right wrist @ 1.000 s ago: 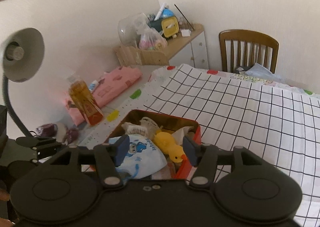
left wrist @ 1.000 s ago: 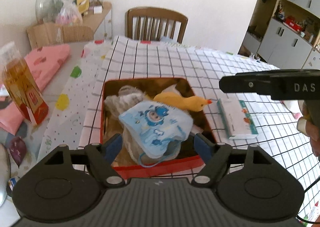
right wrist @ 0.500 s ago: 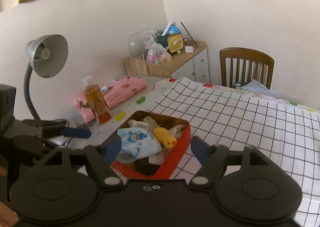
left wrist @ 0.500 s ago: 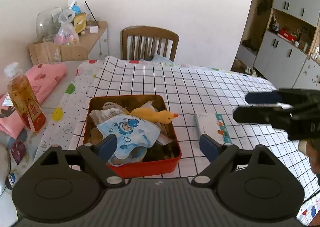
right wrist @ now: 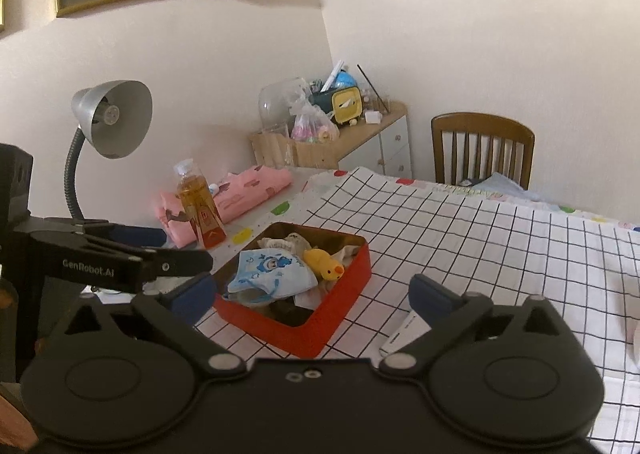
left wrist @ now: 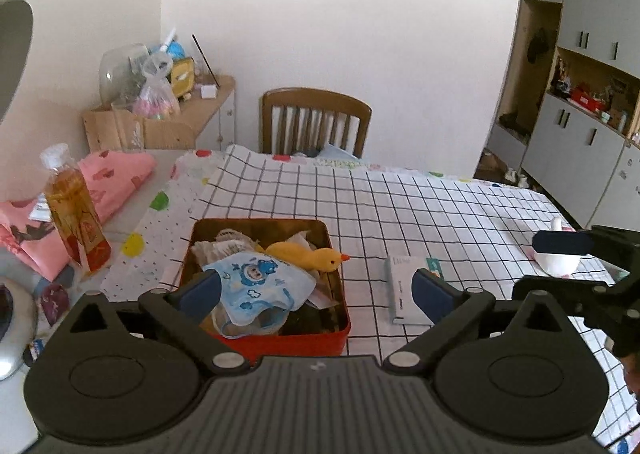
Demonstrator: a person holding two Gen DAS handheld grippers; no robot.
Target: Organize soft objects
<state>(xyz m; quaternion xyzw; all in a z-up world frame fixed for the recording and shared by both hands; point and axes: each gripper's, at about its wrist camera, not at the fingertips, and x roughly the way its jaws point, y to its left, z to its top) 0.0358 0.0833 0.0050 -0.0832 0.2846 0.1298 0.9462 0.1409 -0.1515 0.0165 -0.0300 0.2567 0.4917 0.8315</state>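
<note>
Soft things lie heaped in a red tin [left wrist: 280, 342], and both tools hang above the table short of it; the left gripper [left wrist: 318, 290] has just been spreading its jaws and now stands fully wide with nothing between the pads, the tin's near wall showing in the gap; the right gripper [right wrist: 312, 296] has likewise just been opening, gapes as wide, holds nothing, and frames the tin's near corner from the other side; neither touches the tin or its load. In the tin a blue printed cloth [left wrist: 260, 286] lies on top toward the near side; a yellow plush duck [left wrist: 308, 256] rests just behind it, its beak over the right rim; pale crumpled cloths [left wrist: 224, 244] fill the far left corner. The tin sits on the checked tablecloth [left wrist: 400, 205] near the table's left edge; a small white box [left wrist: 402, 290] lies just beside the tin's right wall; an amber bottle [left wrist: 74, 209] stands off the cloth near the left edge, against a folded pink cloth [left wrist: 116, 177]; a wooden chair [left wrist: 316, 119] stands at the far edge.
</note>
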